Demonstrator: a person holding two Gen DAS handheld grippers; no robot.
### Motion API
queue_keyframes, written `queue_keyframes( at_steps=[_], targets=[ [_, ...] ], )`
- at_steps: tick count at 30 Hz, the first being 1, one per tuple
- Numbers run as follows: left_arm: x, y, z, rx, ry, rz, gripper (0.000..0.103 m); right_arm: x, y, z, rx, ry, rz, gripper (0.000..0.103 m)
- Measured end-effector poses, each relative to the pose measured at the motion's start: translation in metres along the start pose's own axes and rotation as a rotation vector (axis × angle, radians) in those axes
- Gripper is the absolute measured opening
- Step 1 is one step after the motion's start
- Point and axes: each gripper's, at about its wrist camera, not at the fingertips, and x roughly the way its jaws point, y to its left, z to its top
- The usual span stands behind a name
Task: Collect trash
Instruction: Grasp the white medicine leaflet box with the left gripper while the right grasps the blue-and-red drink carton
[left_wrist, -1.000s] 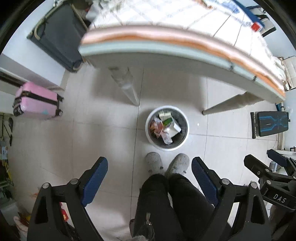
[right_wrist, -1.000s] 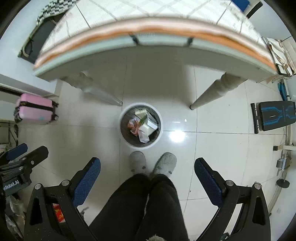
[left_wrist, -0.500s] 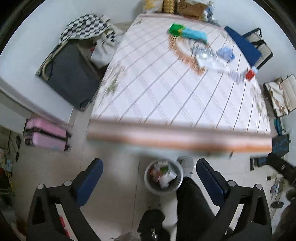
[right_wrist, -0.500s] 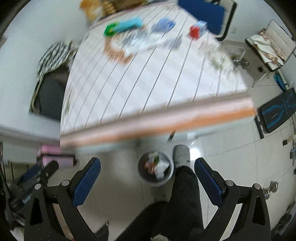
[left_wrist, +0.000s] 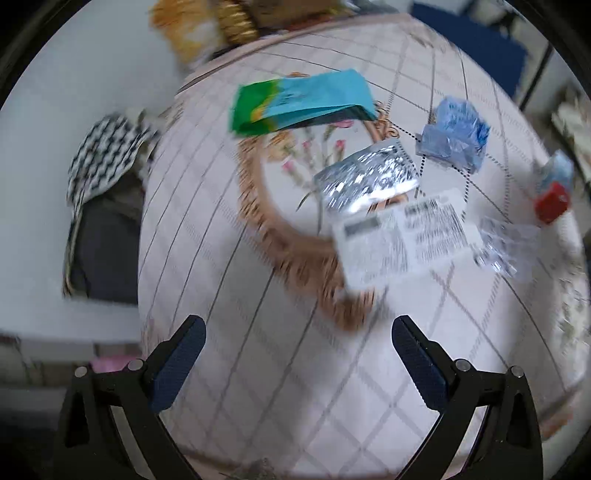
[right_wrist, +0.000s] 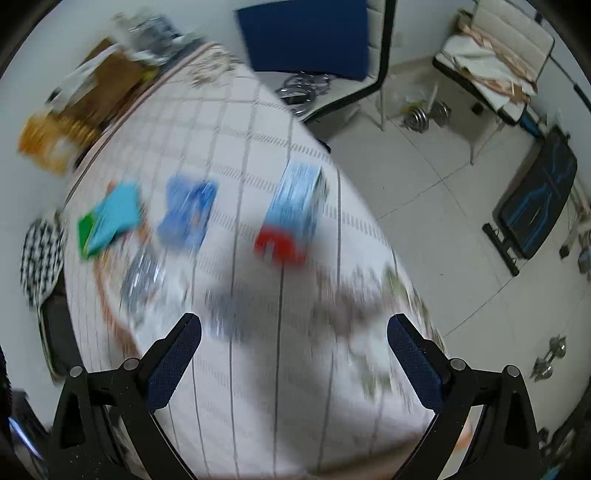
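Both grippers hang over a table with a checked white cloth. Trash lies on it: a green and teal packet, a silver foil wrapper, a white printed label, a crumpled blue wrapper, a clear plastic scrap and a blue carton with a red end. My left gripper is open and empty, short of the label. My right gripper holds nothing; its jaws are closing slightly, with the carton beyond them. The right wrist view is badly blurred.
A black and white checked cloth lies over a dark bag left of the table. Boxes and yellow packets crowd the far table edge. A blue-backed chair, weights and a black bench stand on the tiled floor to the right.
Both grippers swept from above the floor bin and the person's feet up over the table edge to above the tabletop trash. The bin has left both views.
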Motion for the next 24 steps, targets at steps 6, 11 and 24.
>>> queue_keyframes(
  at_steps=[6, 11, 24],
  targets=[
    [0.028, -0.037, 0.046, 0.258, 0.007, 0.004, 0.103, 0.068, 0.008, 0.059, 0.003, 0.086, 0.0, 0.081],
    [0.033, -0.069, 0.049, 0.602, -0.03, -0.022, 0.103, 0.092, 0.008, 0.058, -0.038, 0.155, 0.027, 0.048],
    [0.056, -0.099, 0.057, 0.893, 0.113, -0.249, 0.073, 0.089, -0.017, 0.036, -0.094, 0.265, 0.008, 0.038]
  ],
)
